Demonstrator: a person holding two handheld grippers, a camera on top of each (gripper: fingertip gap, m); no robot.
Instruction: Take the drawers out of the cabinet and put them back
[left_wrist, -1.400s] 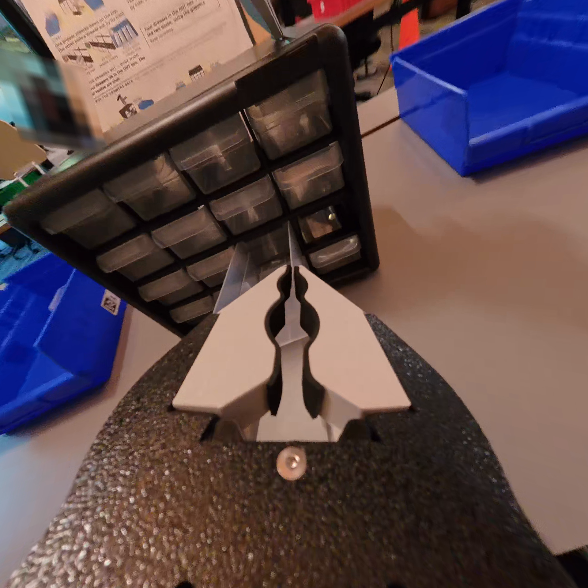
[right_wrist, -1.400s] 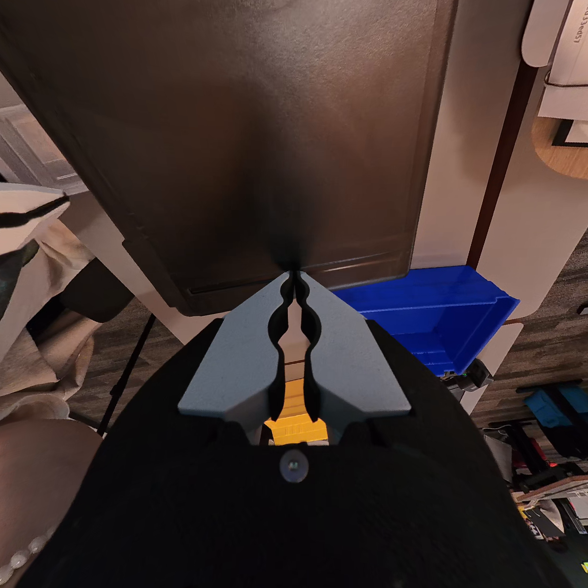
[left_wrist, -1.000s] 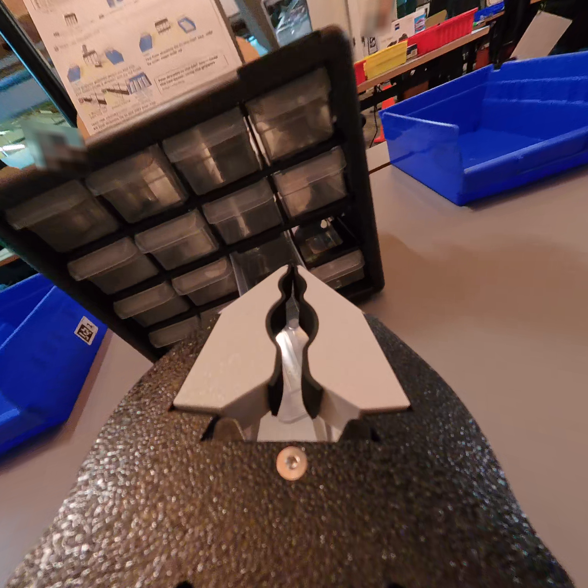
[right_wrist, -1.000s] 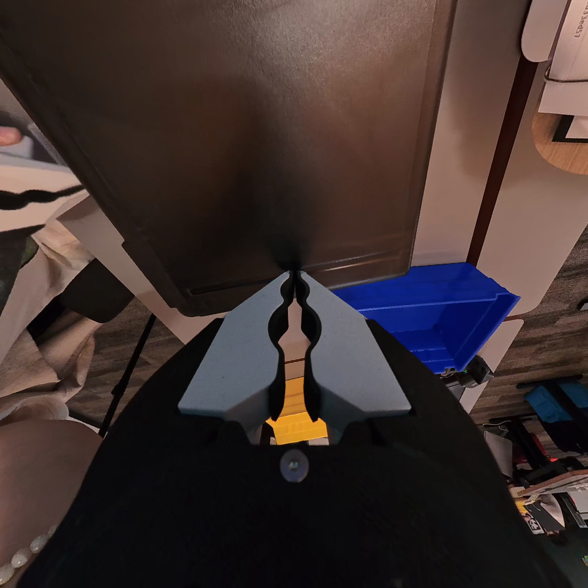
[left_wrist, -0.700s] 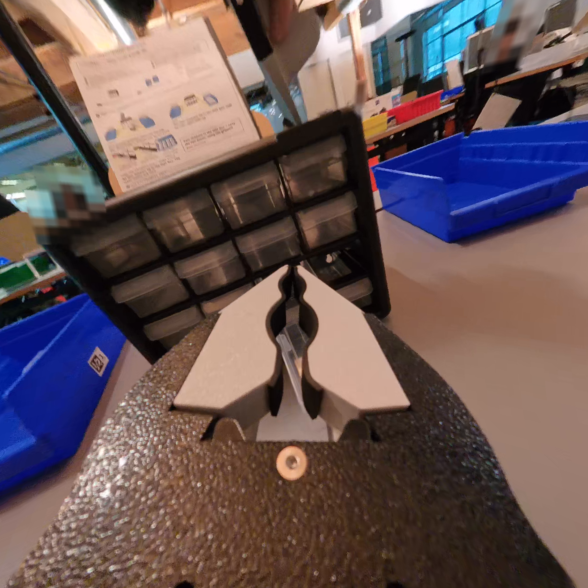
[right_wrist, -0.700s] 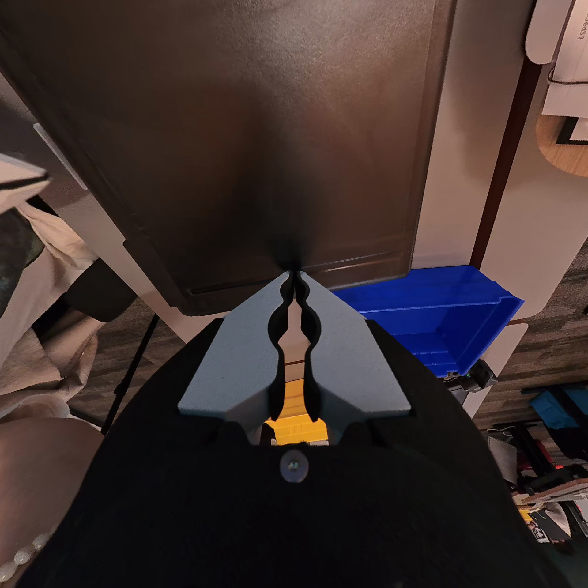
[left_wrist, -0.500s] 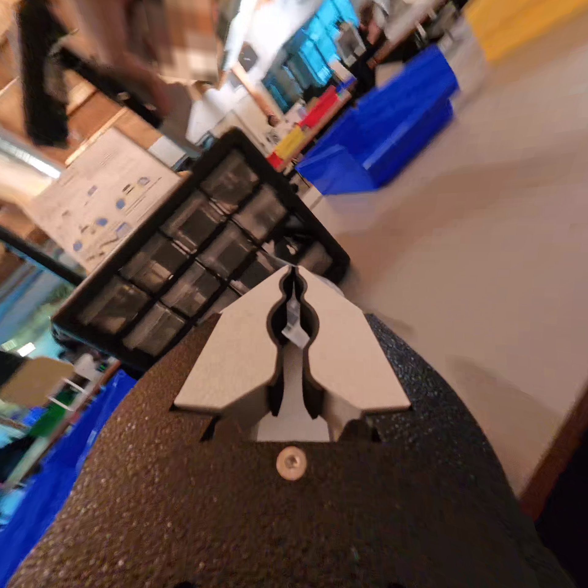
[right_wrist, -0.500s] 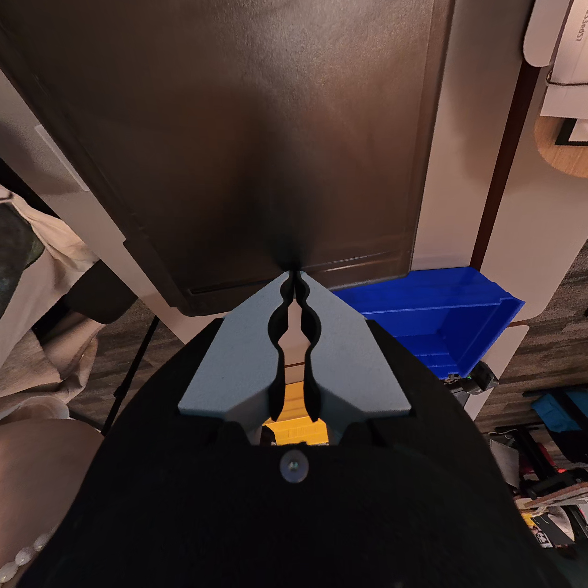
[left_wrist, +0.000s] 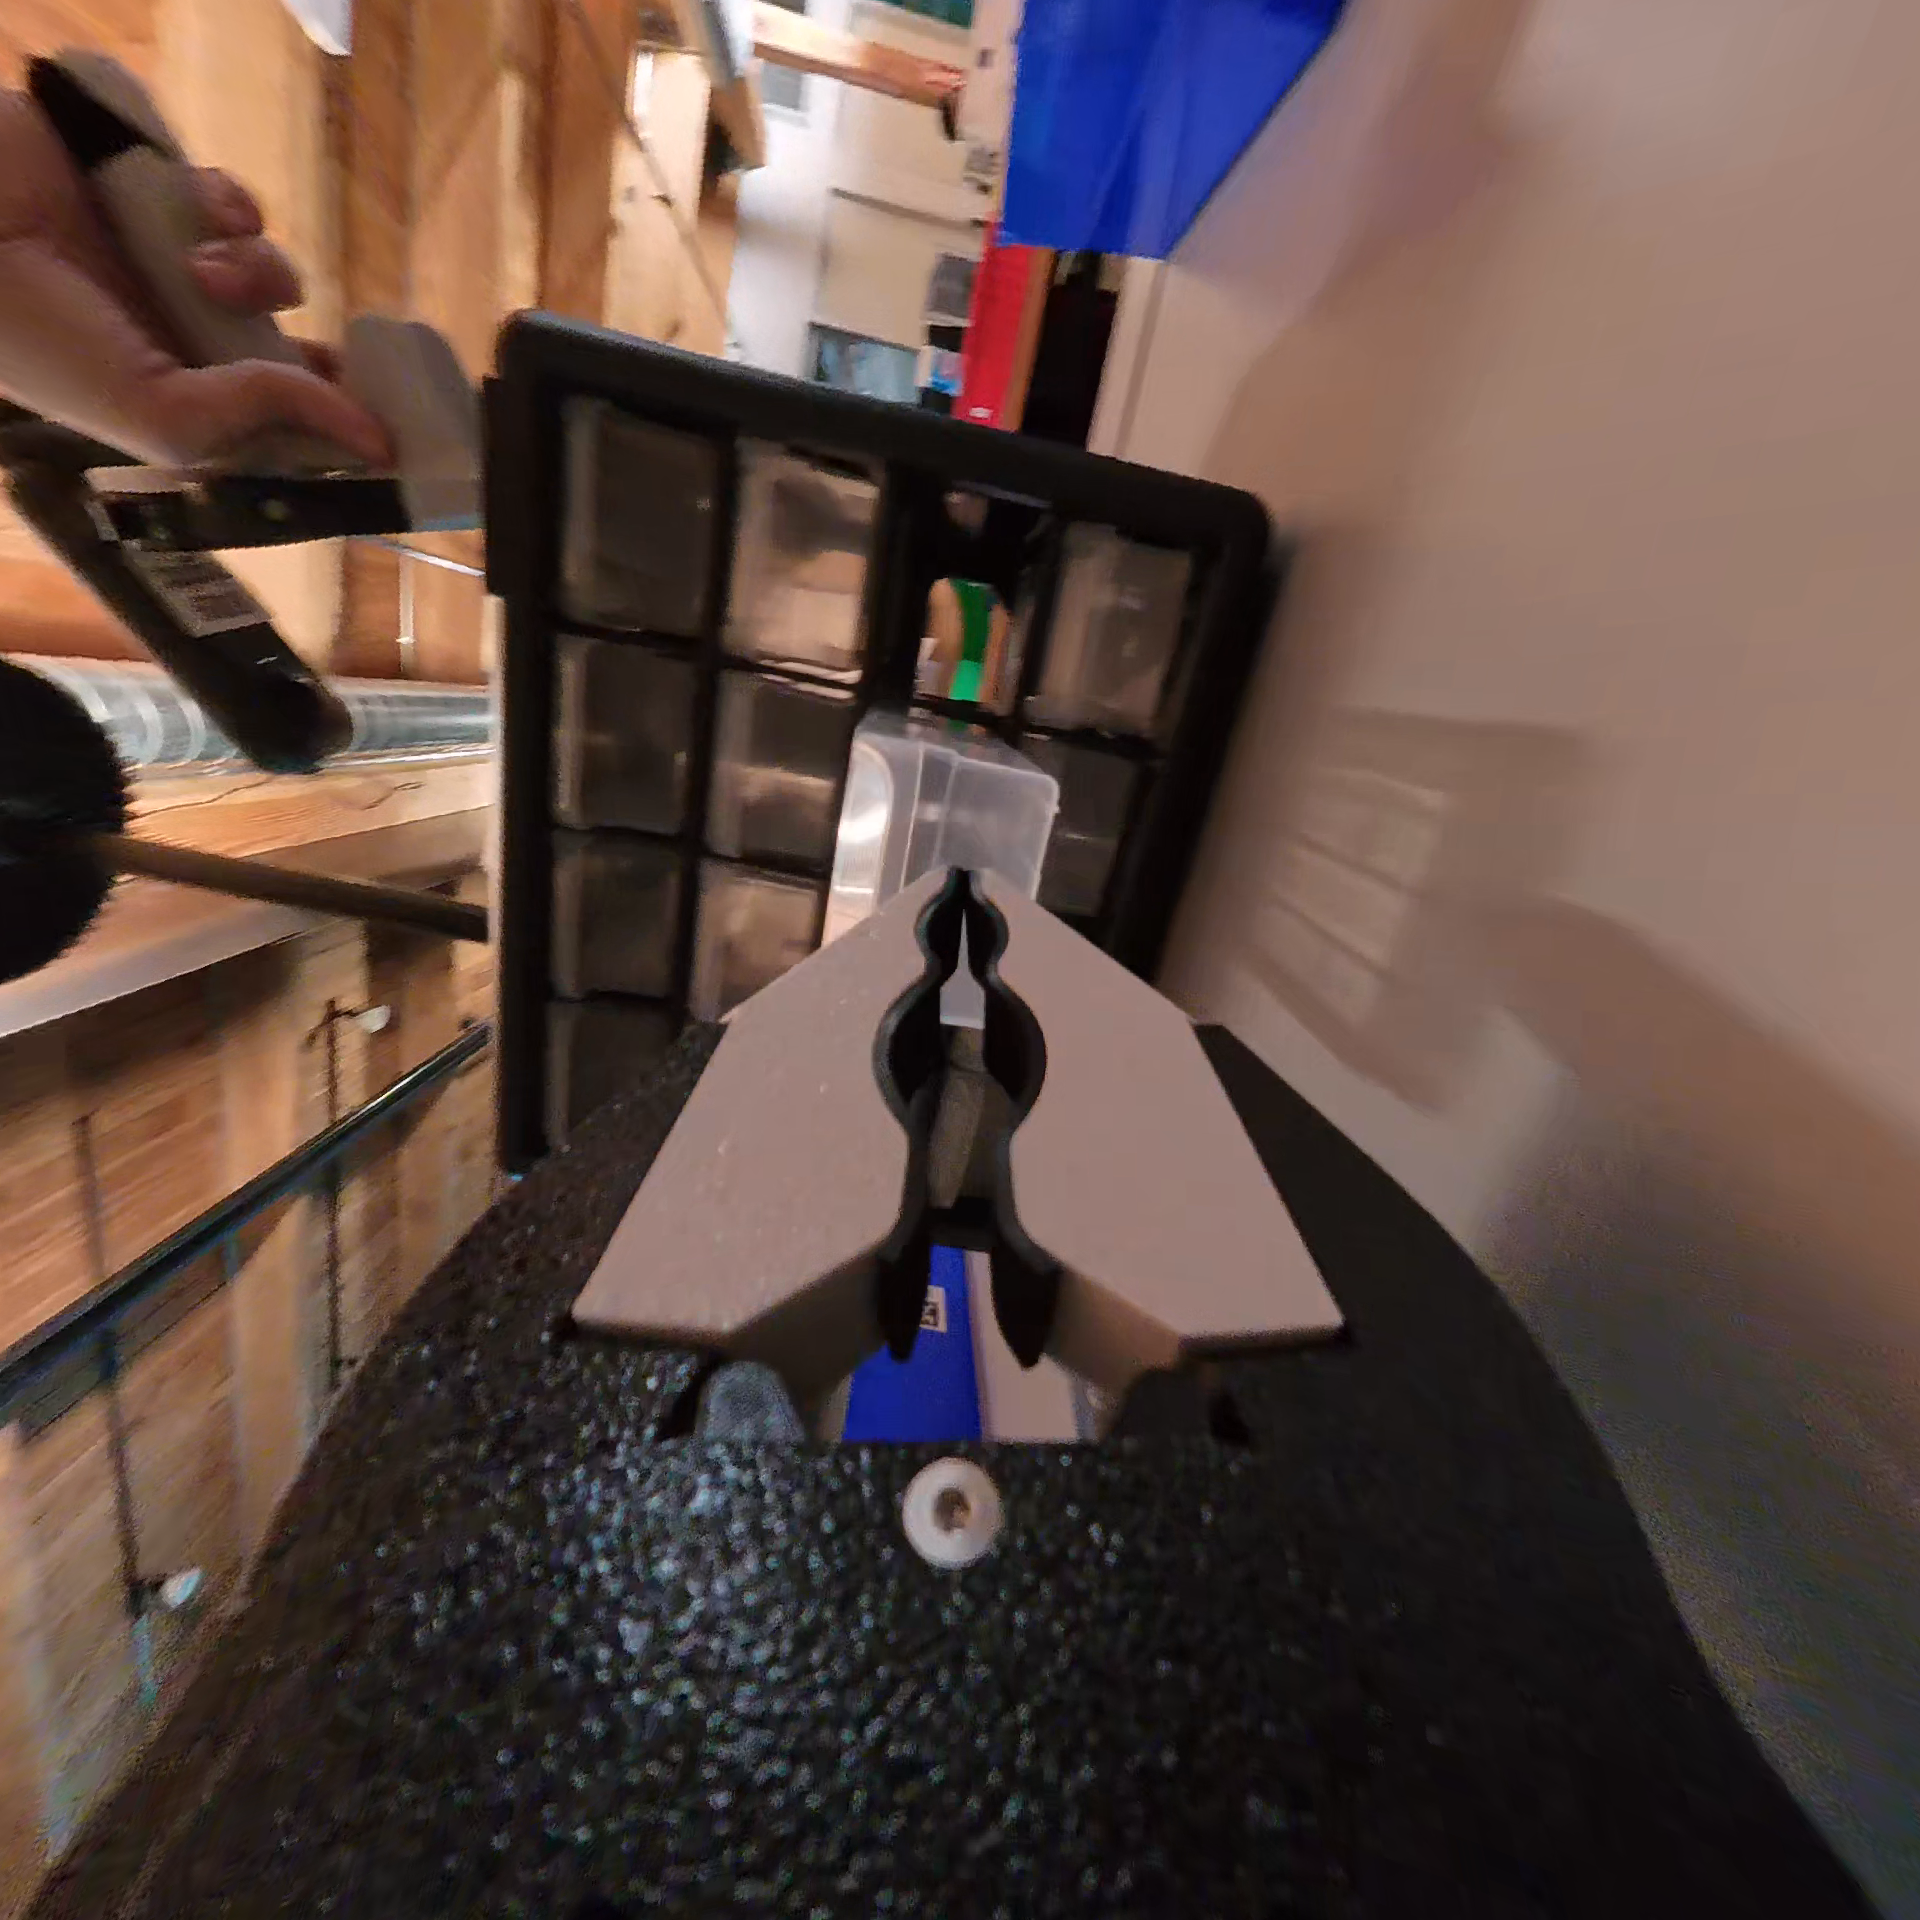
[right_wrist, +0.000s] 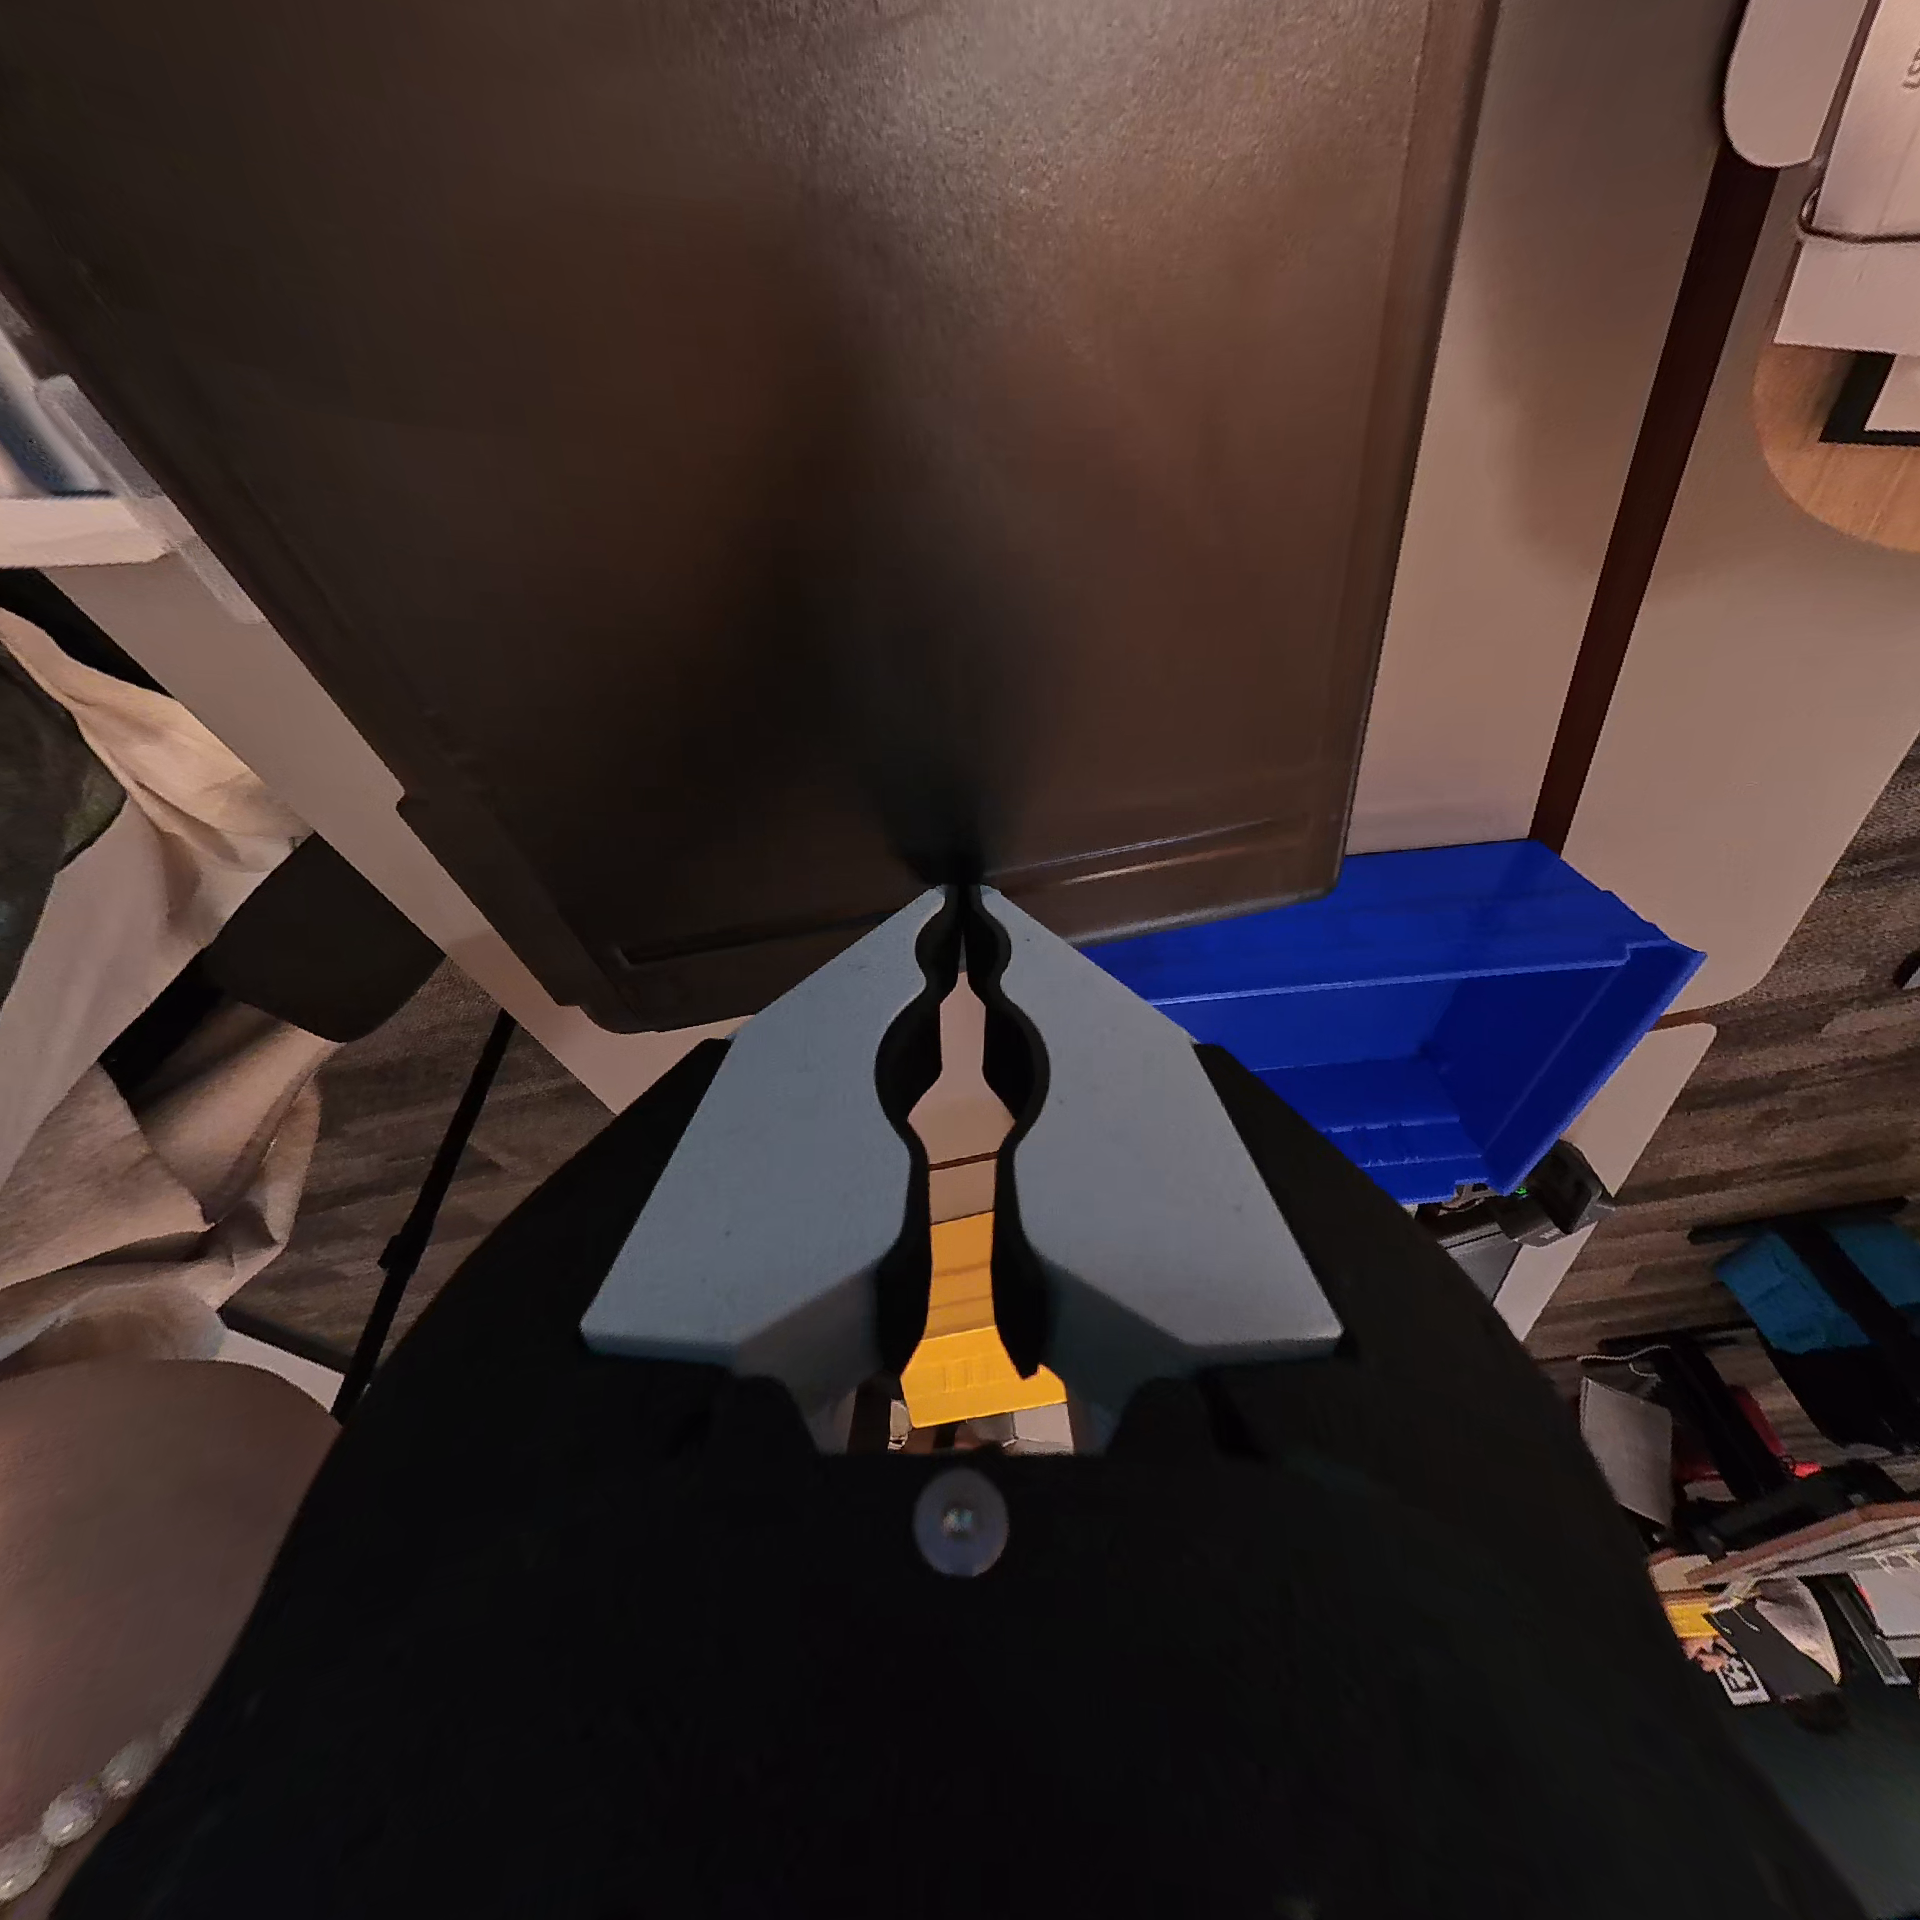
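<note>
My left gripper (left_wrist: 964, 883) holds a drawer (left_wrist: 940, 805) just in front of the cabinet (left_wrist: 873, 665), which stands on the tabletop (left_wrist: 1558, 623). My right gripper (right_wrist: 961, 891) presses against the cabinet's top. A bin (right_wrist: 1403, 1008) sits beyond, near the tabletop's edge.

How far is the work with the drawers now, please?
One slot in the cabinet already stands empty. In hand: the left gripper is shut on a clear drawer before the cabinet front, while the shut right gripper touches the cabinet. Left: the other drawers visible sit in their slots.
</note>
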